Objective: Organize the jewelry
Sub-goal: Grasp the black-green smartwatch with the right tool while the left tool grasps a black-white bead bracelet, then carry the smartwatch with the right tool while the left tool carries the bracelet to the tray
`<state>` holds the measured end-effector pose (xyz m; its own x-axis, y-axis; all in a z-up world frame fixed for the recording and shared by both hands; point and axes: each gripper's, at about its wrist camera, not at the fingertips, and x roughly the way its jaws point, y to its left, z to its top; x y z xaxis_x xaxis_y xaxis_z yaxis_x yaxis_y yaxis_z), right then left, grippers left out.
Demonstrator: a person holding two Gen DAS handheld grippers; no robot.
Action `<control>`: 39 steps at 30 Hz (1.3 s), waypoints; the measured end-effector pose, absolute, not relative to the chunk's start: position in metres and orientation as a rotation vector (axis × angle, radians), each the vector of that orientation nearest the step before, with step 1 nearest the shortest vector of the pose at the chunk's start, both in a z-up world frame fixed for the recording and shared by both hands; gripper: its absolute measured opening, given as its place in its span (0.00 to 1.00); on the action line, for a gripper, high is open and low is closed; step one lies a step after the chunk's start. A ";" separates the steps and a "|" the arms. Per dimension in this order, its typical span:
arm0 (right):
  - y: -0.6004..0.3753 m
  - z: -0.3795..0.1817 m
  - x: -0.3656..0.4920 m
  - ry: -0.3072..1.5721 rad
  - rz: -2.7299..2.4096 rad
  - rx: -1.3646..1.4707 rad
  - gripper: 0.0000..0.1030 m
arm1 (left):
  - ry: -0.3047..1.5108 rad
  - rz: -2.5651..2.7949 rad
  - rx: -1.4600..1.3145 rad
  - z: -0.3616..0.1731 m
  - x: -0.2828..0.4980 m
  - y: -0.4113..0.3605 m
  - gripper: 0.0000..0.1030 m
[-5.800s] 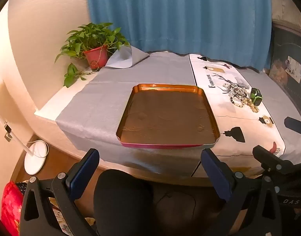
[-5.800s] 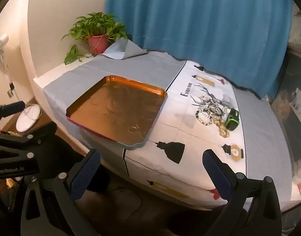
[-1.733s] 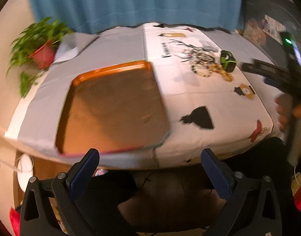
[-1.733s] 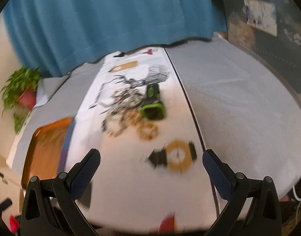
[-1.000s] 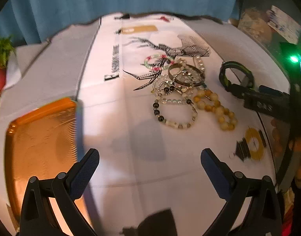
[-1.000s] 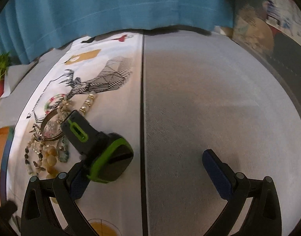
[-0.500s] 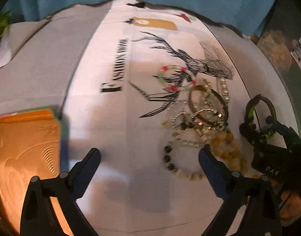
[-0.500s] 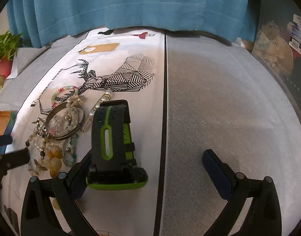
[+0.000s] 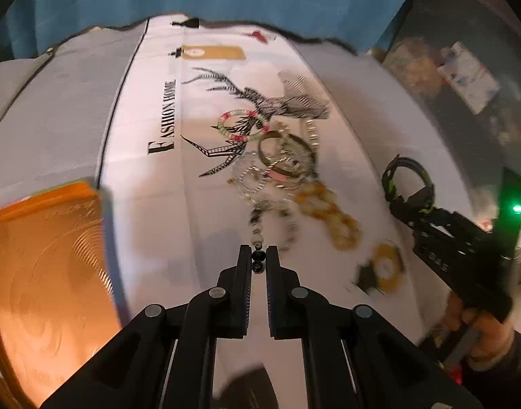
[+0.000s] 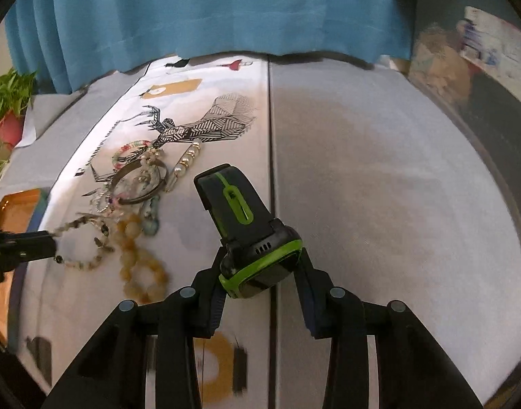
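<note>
Black-and-green watch (image 10: 250, 235) sits pinched in the right claw (image 10: 260, 272), its band sticking up and away from the fingers, lifted off the printed cloth (image 9: 151, 211); that claw's jaws have just been closing, and the pads press the watch body on both sides. Left claw (image 9: 258, 262) has also just been closing and is now nearly shut on a couple of dark beads of the black-and-white beaded bracelet (image 10: 87, 245), w/ the rest of the strand trailing blurred toward the pile. Just beyond lies the jewelry heap (image 9: 281, 163): amber bead bracelet (image 10: 141, 266), a metal bangle (image 10: 138, 184), a pink-green bead ring (image 9: 241, 126), a pearl strand (image 10: 187, 160), all tangled or touching on the deer print. Orange tray (image 9: 46, 272) rests to the left of the cloth on the grey worktop (image 10: 379, 187), well apart from the pile. Blue curtain (image 10: 209, 10) hangs behind; potted plant (image 10: 8, 109) at the far left corner. A hand (image 9: 478, 327) grips the right tool's handle.
</note>
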<state>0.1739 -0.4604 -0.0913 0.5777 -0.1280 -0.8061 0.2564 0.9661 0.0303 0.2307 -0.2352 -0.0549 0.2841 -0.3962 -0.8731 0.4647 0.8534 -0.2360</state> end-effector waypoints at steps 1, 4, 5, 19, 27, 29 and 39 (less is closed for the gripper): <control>-0.461 -0.087 0.168 0.923 -0.232 0.157 0.37 | 1.133 -0.584 0.061 -0.047 0.223 -0.230 0.06; -0.458 -0.072 0.147 0.910 -0.248 0.171 0.37 | 1.092 -0.593 0.049 -0.025 0.204 -0.216 0.06; -0.456 -0.068 0.140 0.905 -0.248 0.170 0.37 | 1.078 -0.597 0.044 -0.018 0.196 -0.211 0.06; -0.363 -0.027 0.042 0.881 -0.138 0.145 0.37 | 0.986 -0.631 0.004 0.033 0.088 -0.128 0.06; -0.296 -0.025 -0.016 0.900 -0.022 0.097 0.37 | 0.961 -0.615 -0.078 0.034 0.032 -0.076 0.06; -0.283 -0.026 -0.029 0.902 -0.004 0.088 0.37 | 0.956 -0.605 -0.083 0.032 0.019 -0.065 0.06; -0.241 -0.041 -0.062 0.967 0.088 0.064 0.37 | 0.928 -0.561 -0.113 0.029 -0.019 -0.029 0.06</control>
